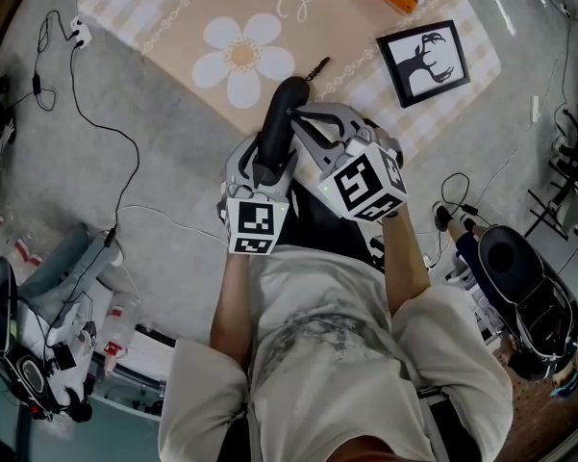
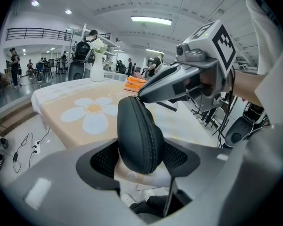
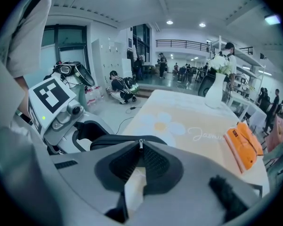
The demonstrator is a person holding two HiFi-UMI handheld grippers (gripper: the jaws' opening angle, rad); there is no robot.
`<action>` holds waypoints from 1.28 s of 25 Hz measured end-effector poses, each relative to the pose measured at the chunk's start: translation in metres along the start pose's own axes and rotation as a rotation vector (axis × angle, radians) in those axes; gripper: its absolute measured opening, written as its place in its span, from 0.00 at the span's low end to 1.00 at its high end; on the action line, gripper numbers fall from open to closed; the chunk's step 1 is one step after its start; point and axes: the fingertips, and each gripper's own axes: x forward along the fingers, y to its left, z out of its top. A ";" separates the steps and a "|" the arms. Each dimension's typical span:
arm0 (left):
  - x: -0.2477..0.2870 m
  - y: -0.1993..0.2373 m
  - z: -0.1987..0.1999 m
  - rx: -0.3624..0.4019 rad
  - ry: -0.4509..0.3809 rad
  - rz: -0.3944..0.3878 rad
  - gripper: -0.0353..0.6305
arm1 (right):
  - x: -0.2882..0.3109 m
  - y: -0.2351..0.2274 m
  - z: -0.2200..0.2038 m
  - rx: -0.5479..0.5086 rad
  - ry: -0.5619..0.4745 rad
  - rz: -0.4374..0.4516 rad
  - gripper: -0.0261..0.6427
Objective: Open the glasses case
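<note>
Glasses case (image 2: 136, 135), a black, rounded, fabric-skinned shell with a zip seam, stands clamped upright between the left gripper's (image 2: 139, 160) mesh-textured pads (image 2: 103, 159). Its zip looks closed all along, so opening seems barely begun. The right gripper (image 3: 140, 163), just beside, pinches the small metal zipper pull (image 3: 141, 143) at its jaw tips.

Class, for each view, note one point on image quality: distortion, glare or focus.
Head view: fisheye curves the tablecloth edge; corners go black. Left gripper view: glasses case sharp, ceiling light glares. Right gripper view: right tool soft near the lens, vase beyond clear.
</note>
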 end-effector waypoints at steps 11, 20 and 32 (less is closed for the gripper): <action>0.000 -0.001 -0.009 -0.013 0.019 0.009 0.48 | 0.002 -0.016 -0.004 0.024 0.014 -0.035 0.09; 0.000 -0.001 -0.007 -0.010 0.014 0.007 0.48 | 0.004 -0.027 -0.007 0.040 0.022 -0.050 0.09; 0.001 -0.001 -0.001 -0.001 0.001 0.004 0.48 | 0.005 -0.034 -0.008 0.068 0.022 -0.046 0.09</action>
